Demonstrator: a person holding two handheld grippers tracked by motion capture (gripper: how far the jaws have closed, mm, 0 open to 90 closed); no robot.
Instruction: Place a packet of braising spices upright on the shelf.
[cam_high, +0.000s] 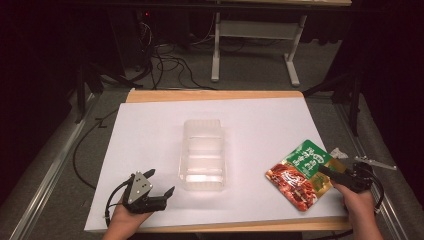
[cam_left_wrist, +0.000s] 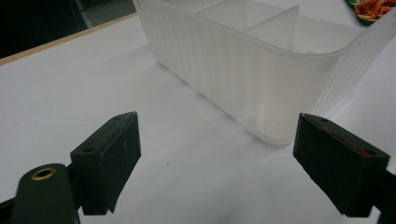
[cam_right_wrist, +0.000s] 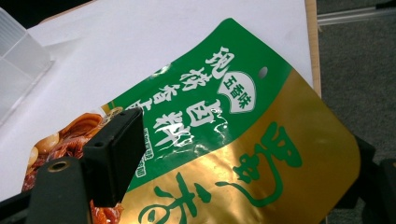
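Observation:
A clear plastic container (cam_high: 202, 155) with inner dividers stands in the middle of the white sheet. To its right lies a green, gold and red food pouch (cam_high: 299, 176), its right end tilted up. My right gripper (cam_high: 331, 173) is open around that end: one jaw lies over the printed face, the other sits beneath the gold edge, as the right gripper view shows (cam_right_wrist: 243, 172). My left gripper (cam_high: 161, 181) rests open at the front left, holding nothing. In the left gripper view it (cam_left_wrist: 217, 158) faces the container's near corner (cam_left_wrist: 261, 79), a short gap away.
The sheet covers a wooden table (cam_high: 210, 95) whose right edge runs just beside the right hand. A small crumpled white scrap (cam_high: 339, 151) lies at that edge. On the floor behind stand a white frame (cam_high: 252, 37) and cables (cam_high: 170, 65).

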